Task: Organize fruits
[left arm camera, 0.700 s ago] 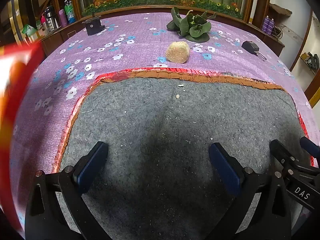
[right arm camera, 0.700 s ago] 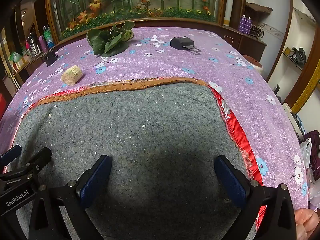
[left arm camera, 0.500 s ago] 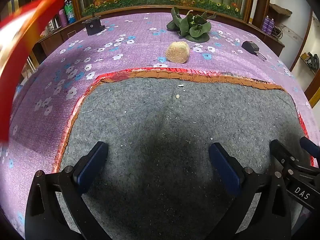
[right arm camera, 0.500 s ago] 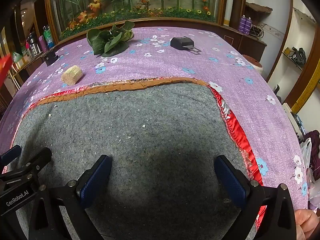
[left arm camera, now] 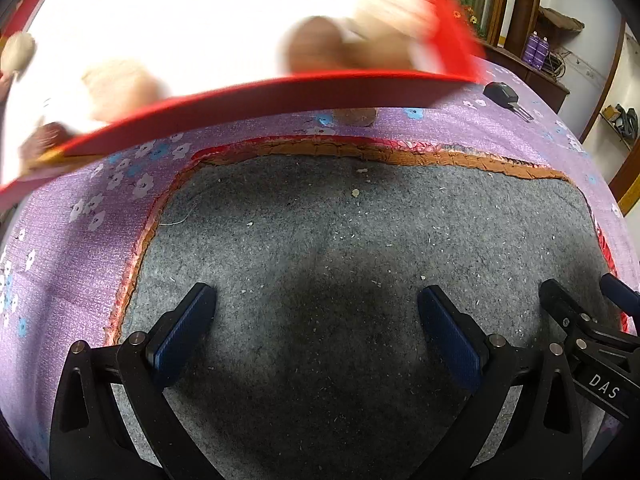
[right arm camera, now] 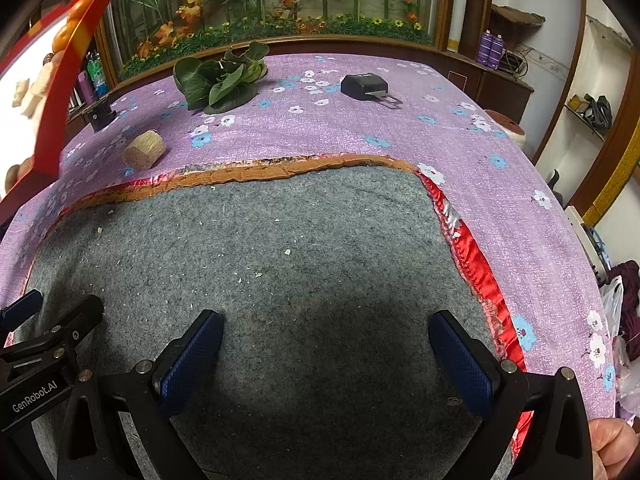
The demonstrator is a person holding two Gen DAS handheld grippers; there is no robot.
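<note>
grey felt bare, red tray blocks far-left

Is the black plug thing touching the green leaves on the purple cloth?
Apart. The right wrist view shows the black plug and the green leaves with flowered purple cloth bare between them.

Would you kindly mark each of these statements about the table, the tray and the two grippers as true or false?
1. Both the left gripper and the right gripper are open and empty. True.
2. The leafy greens lie on the grey felt mat. False: they lie on the purple flowered cloth, beyond the mat.
3. A red-rimmed tray carrying blurred items is above the table's far left. True.
4. The tan cylinder stands between the right gripper's fingers. False: it lies on the cloth, beyond the mat.
</note>
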